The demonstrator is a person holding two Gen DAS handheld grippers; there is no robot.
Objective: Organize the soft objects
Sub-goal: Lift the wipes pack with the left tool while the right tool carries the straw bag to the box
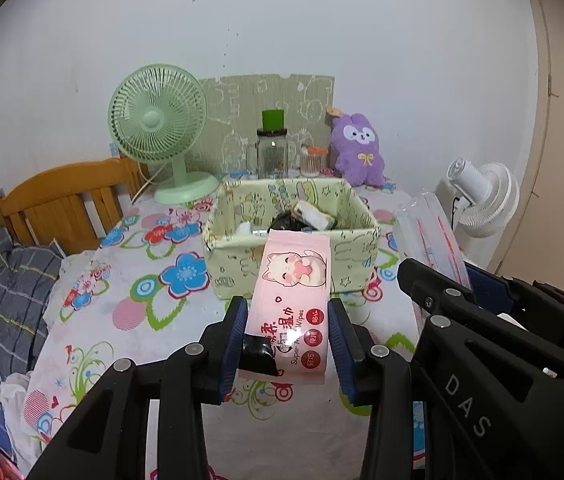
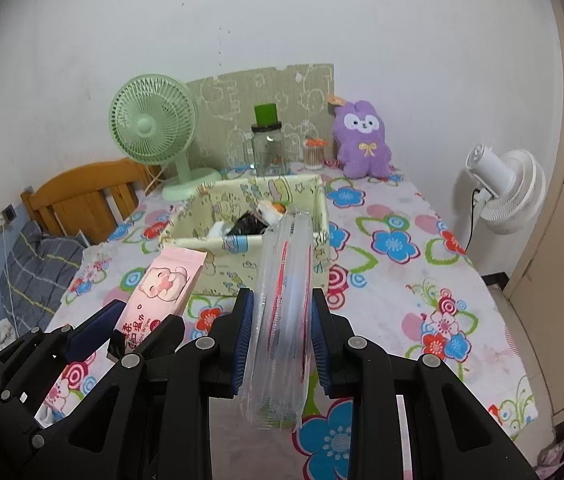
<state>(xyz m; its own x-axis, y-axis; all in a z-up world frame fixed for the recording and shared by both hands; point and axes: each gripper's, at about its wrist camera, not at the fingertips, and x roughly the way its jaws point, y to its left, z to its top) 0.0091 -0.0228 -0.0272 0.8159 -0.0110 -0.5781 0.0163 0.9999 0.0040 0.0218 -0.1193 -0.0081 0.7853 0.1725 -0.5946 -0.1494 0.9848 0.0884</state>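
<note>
My left gripper is shut on a pink pack of wet wipes with a cat picture, held up off the flowered table. My right gripper is shut on a clear plastic packet with red stripes, held edge-on. Both packs hang just in front of the pale green fabric storage box, which holds a dark item and a white packet. In the right wrist view the pink pack and left gripper show at lower left, the box ahead. The clear packet shows right in the left wrist view.
A green desk fan, a glass jar with a green cap, a small cotton-swab jar and a purple plush toy stand along the back wall. A white fan is at the right, a wooden bed frame at the left.
</note>
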